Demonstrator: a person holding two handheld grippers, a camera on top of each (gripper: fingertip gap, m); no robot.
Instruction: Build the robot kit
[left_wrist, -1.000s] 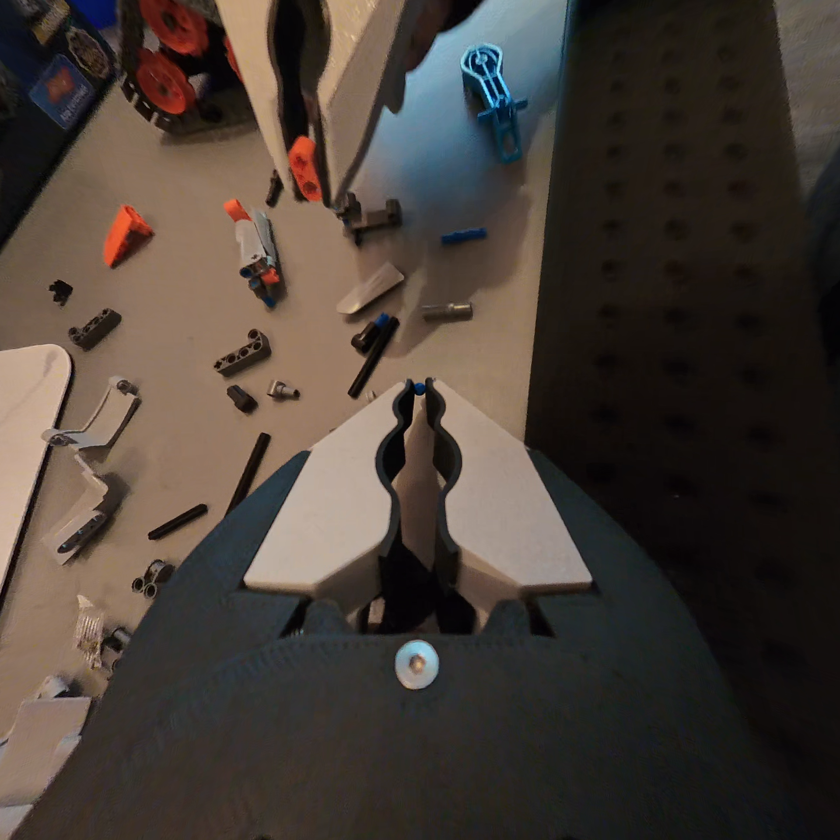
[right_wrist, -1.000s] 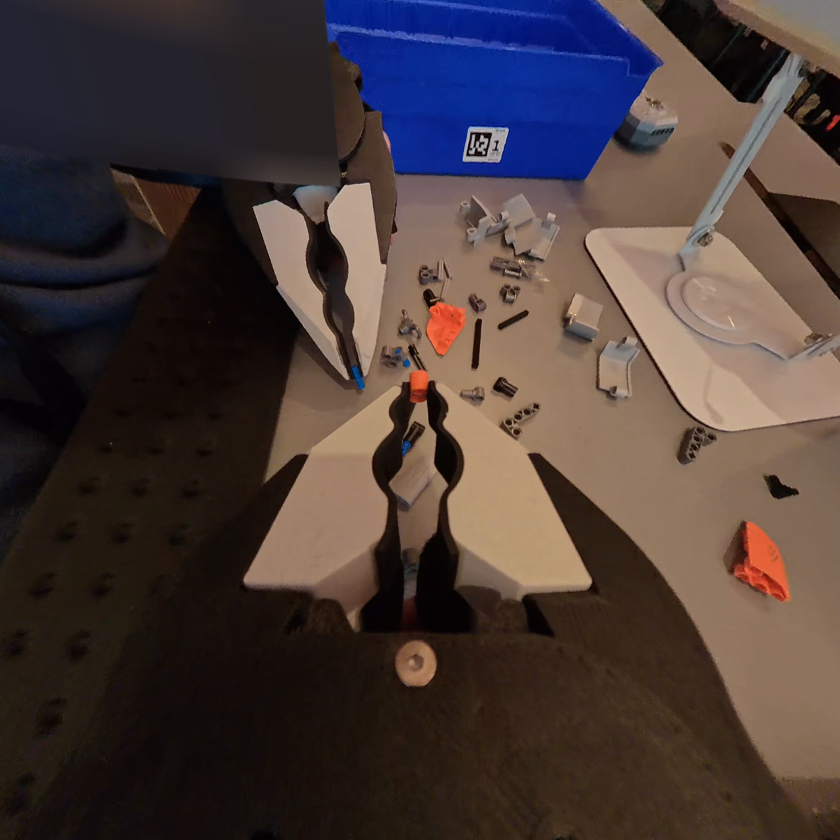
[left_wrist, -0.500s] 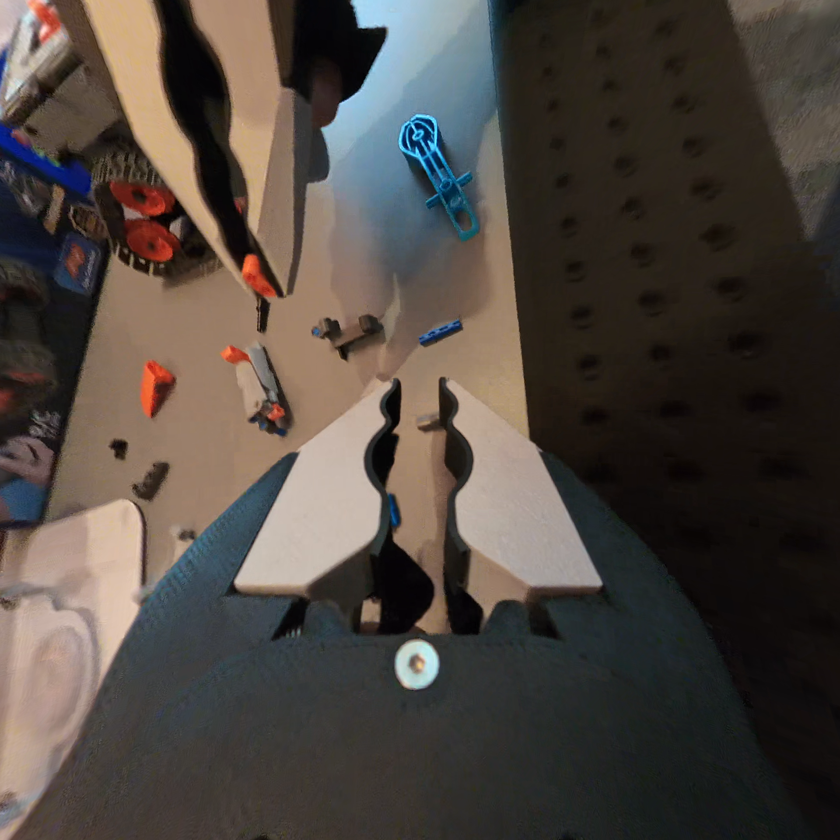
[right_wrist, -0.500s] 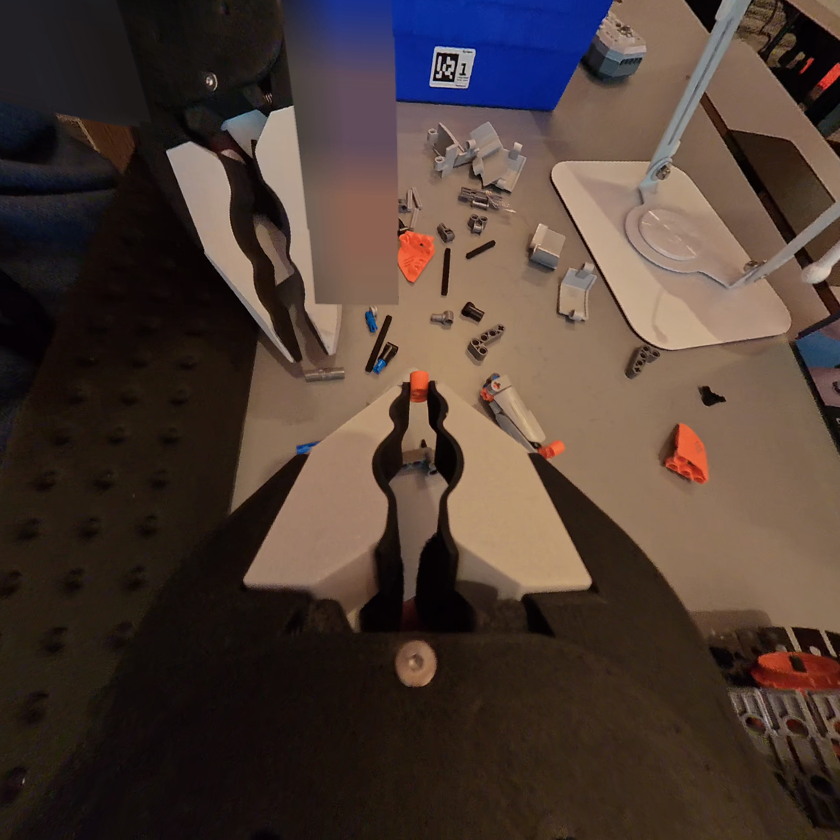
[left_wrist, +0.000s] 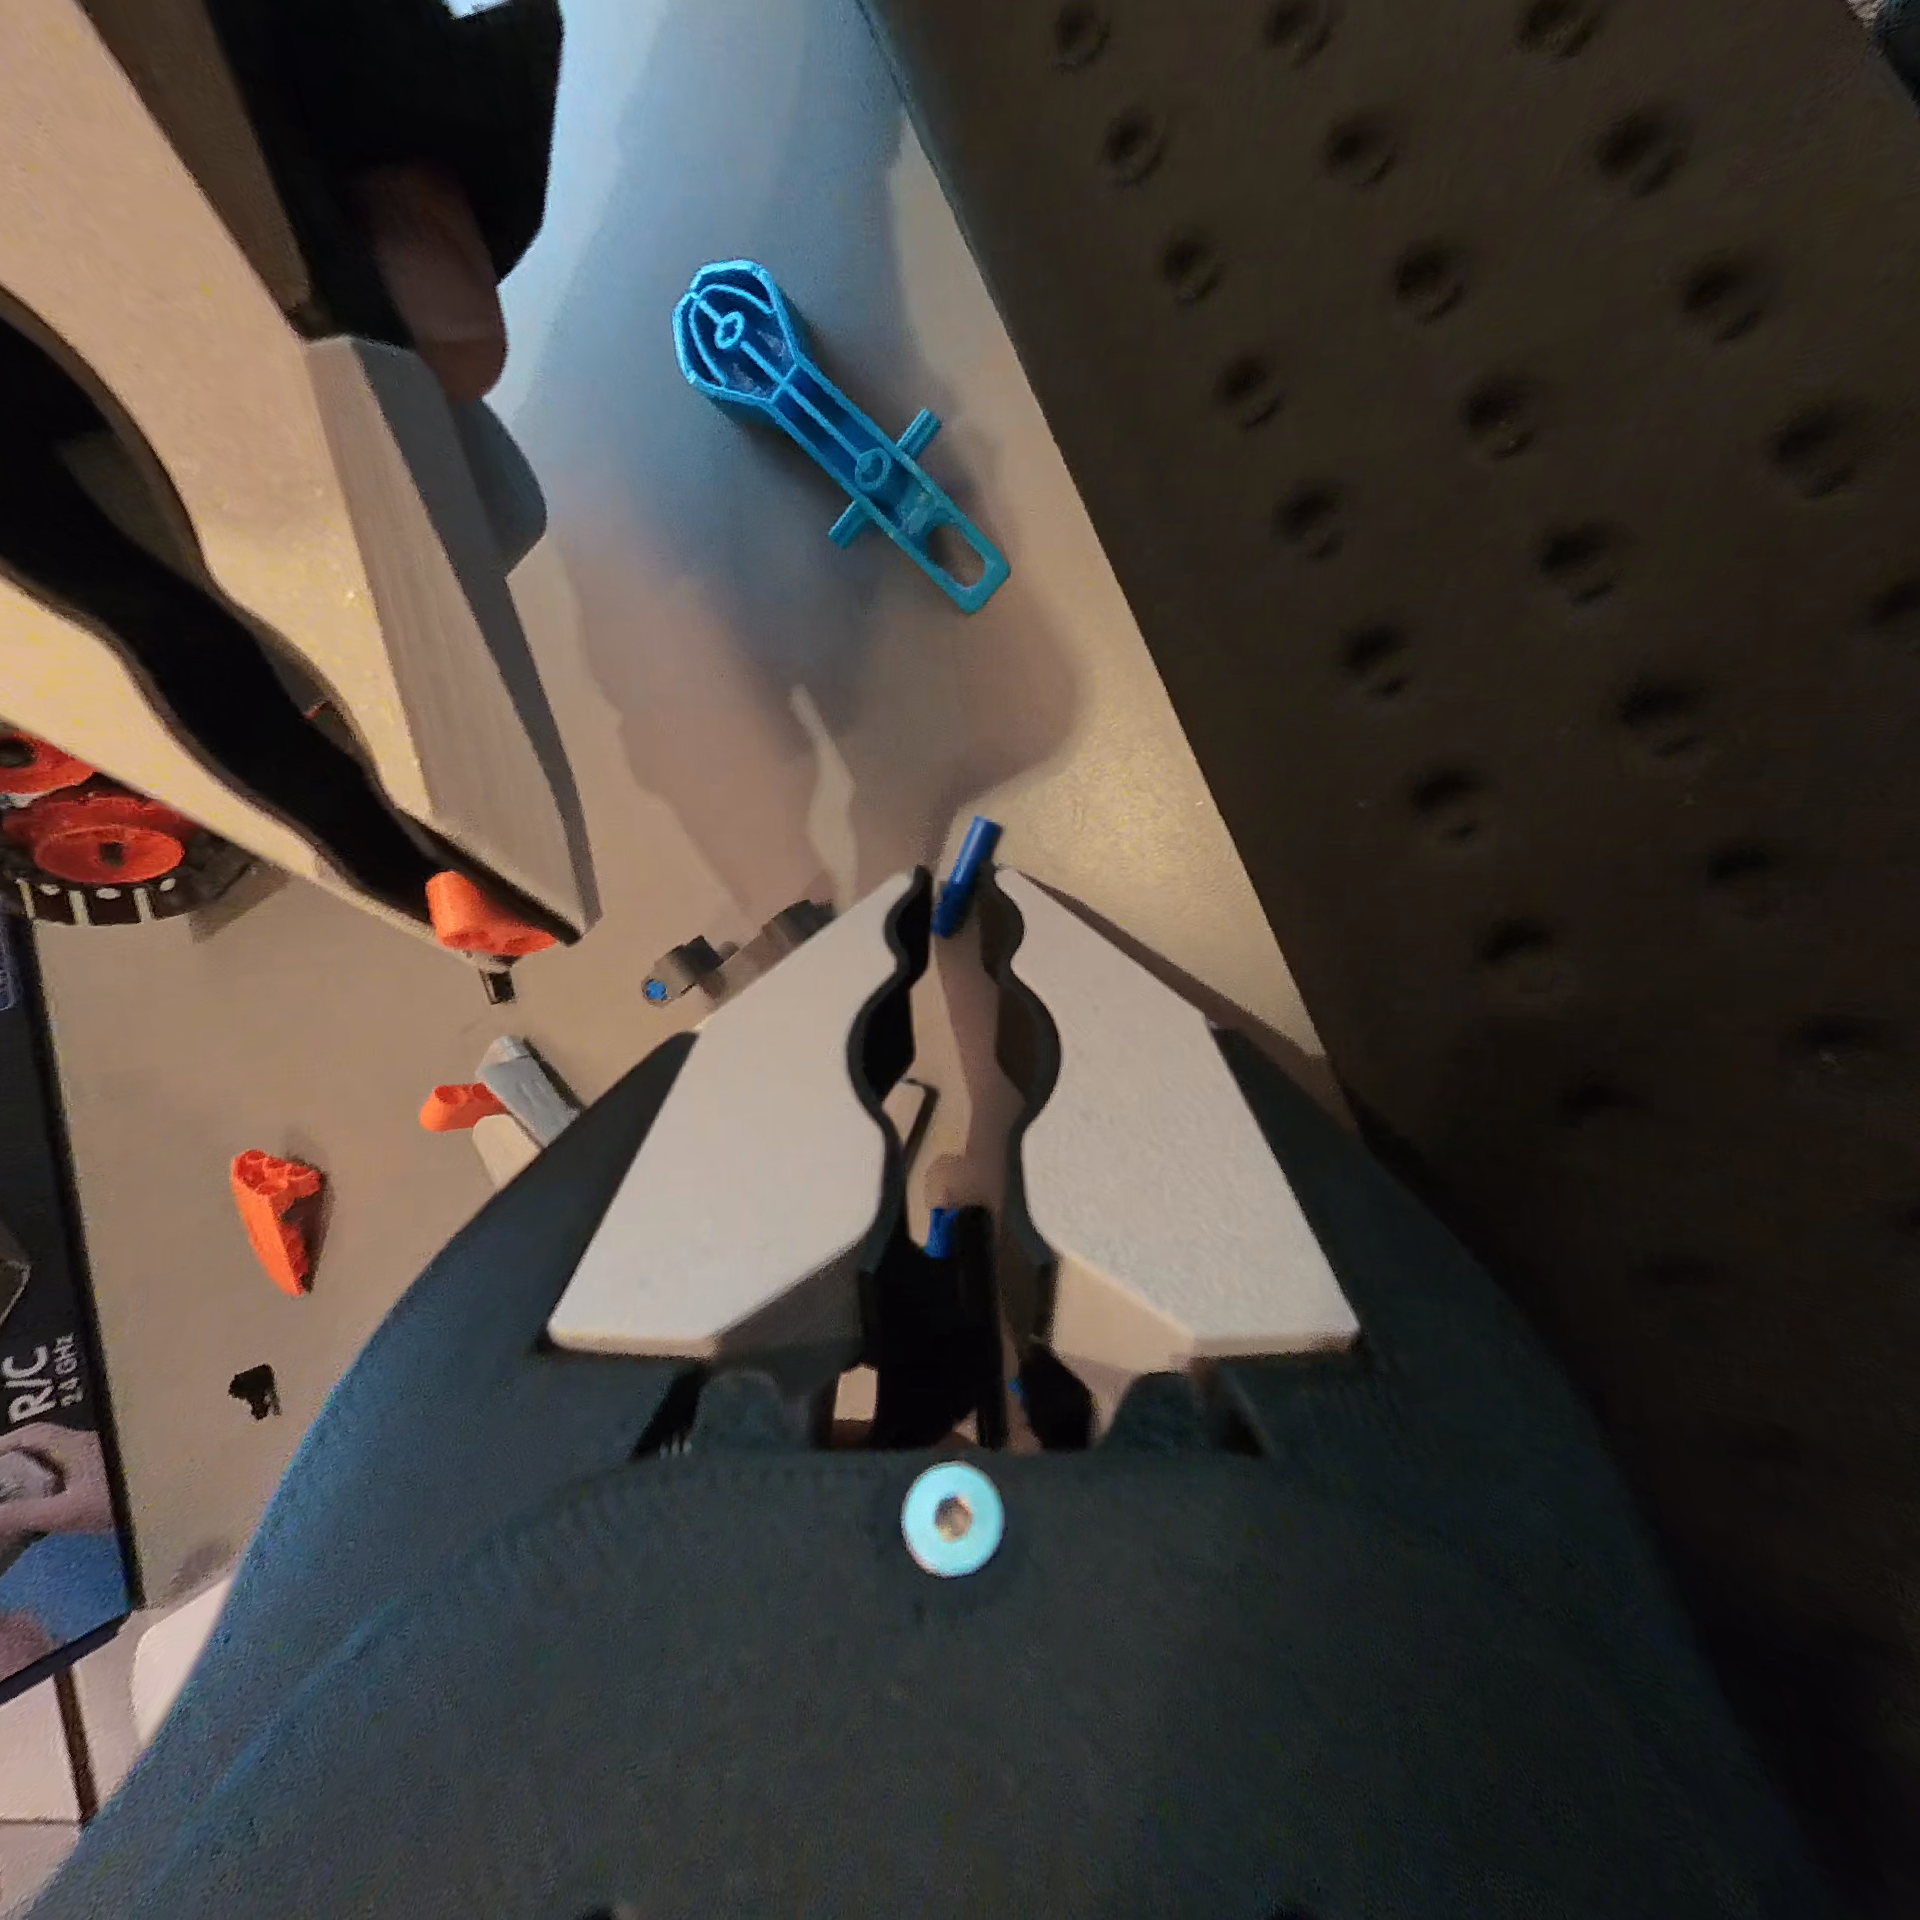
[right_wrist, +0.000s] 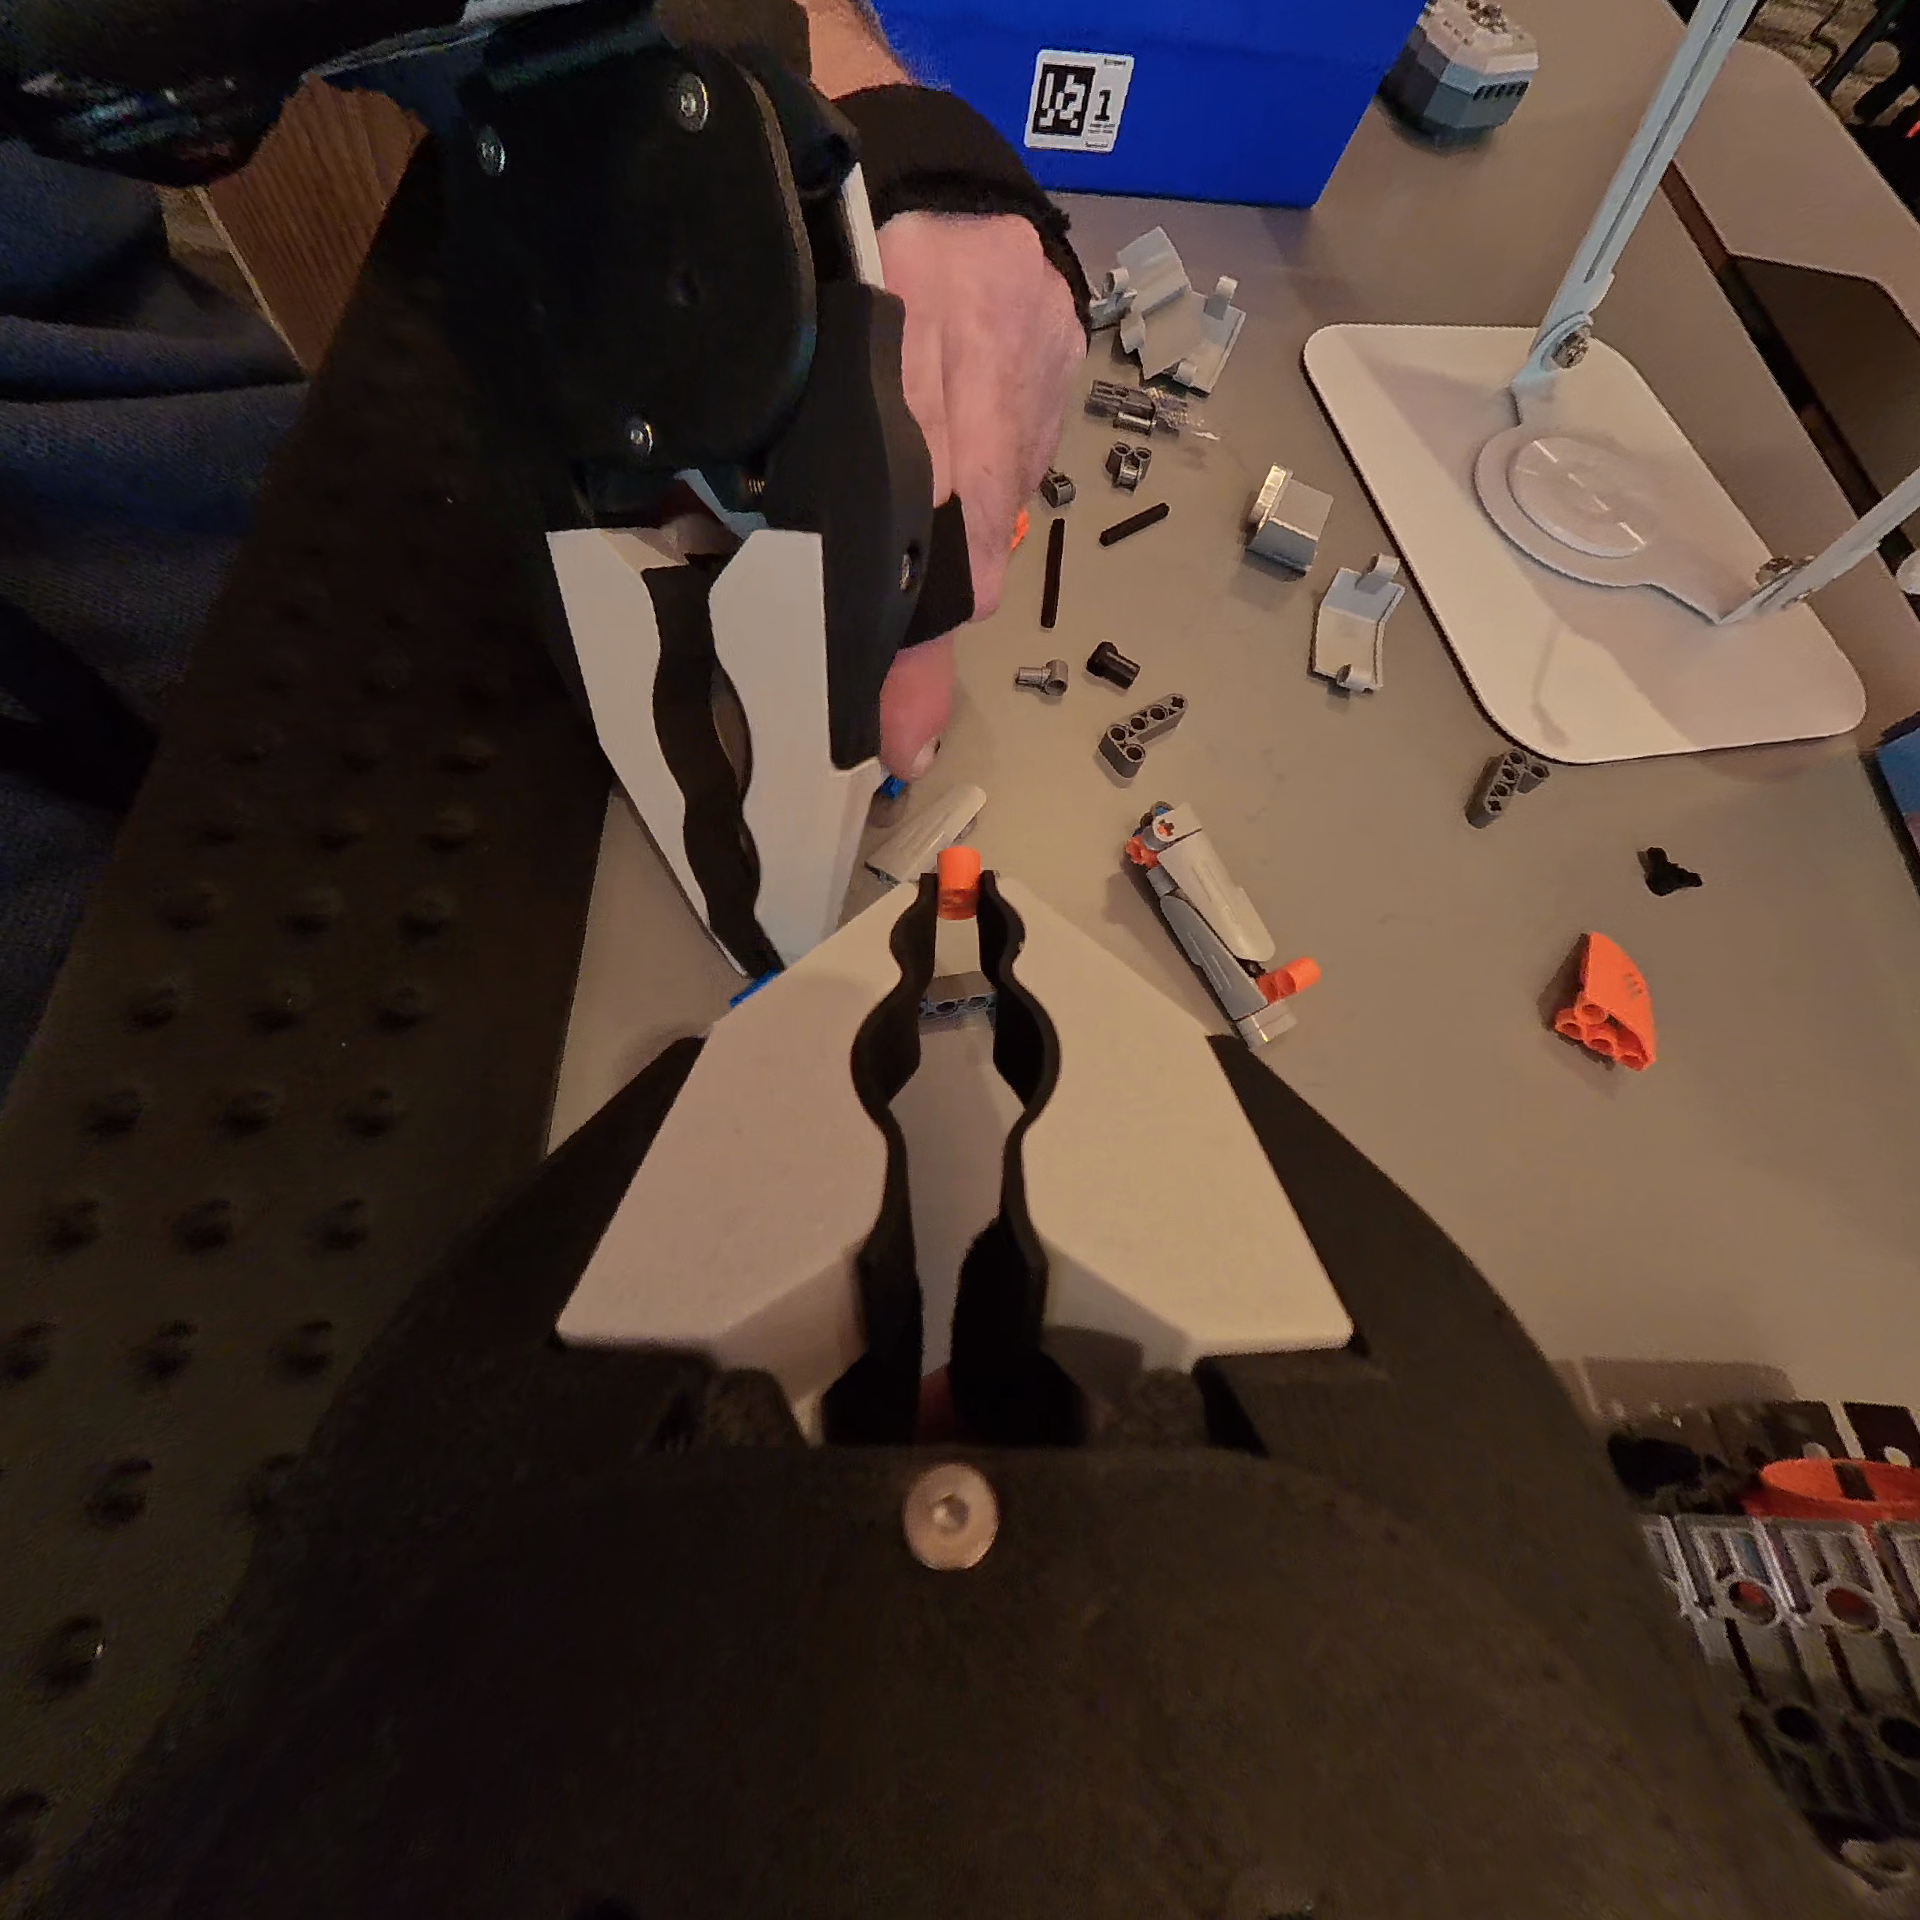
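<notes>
My left gripper (left_wrist: 956, 896) is low over the grey table (left_wrist: 665, 644), next to the black dotted mat (left_wrist: 1507, 623). Its fingertips are closed on a small blue pin (left_wrist: 961, 871) that sticks out past them. In the right wrist view the same gripper (right_wrist: 764, 966) points down at the table with the blue pin (right_wrist: 753, 987) at its tips, and a hand (right_wrist: 987, 364) holds it. My right gripper (right_wrist: 958, 896) is shut on a small orange cylinder piece (right_wrist: 958, 881). It also shows in the left wrist view (left_wrist: 499, 920), still holding the orange piece (left_wrist: 473, 914).
Loose parts lie on the table: a light-blue lever piece (left_wrist: 831, 436), an orange wedge (right_wrist: 1605, 1003), a grey and orange assembly (right_wrist: 1210, 935), a grey L beam (right_wrist: 1143, 732), black axles (right_wrist: 1055, 571). A white lamp base (right_wrist: 1558, 540) stands right, a blue bin (right_wrist: 1195, 104) behind. Spacing between my two grippers at the tips: around 7 centimetres.
My left gripper let go of the blue pin it held, moved forward along the mat's edge, and closed on another blue pin. My right gripper kept hold of the orange piece.
</notes>
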